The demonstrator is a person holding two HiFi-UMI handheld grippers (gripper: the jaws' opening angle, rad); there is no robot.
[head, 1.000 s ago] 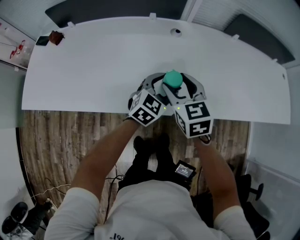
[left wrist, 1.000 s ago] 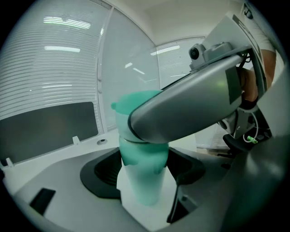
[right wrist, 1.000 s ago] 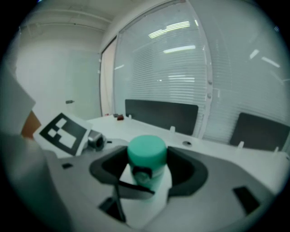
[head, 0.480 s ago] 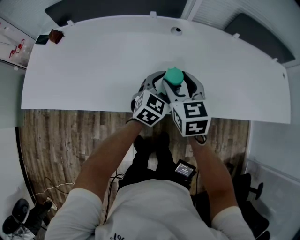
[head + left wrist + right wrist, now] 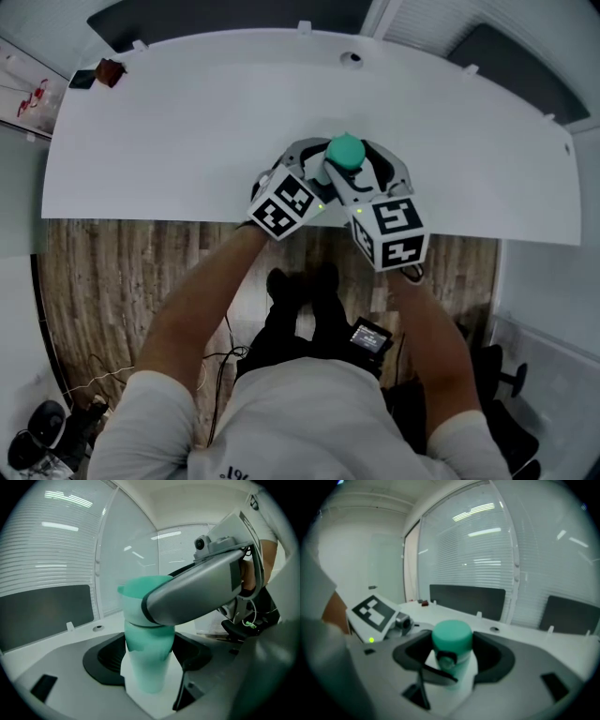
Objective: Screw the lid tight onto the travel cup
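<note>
the cup (image 5: 146,667) stands upright near the front edge of the table (image 5: 187,122), lid (image 5: 451,637) on top; contents hidden. the left gripper (image 5: 317,167) clamps the cup body. the right gripper (image 5: 361,173) clamps the lid. open table lies left, right and beyond.

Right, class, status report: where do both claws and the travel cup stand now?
Left claw shut on travel cup body. Right claw shut on lid. Cup upright on white table. Nothing seen in the way.
</note>
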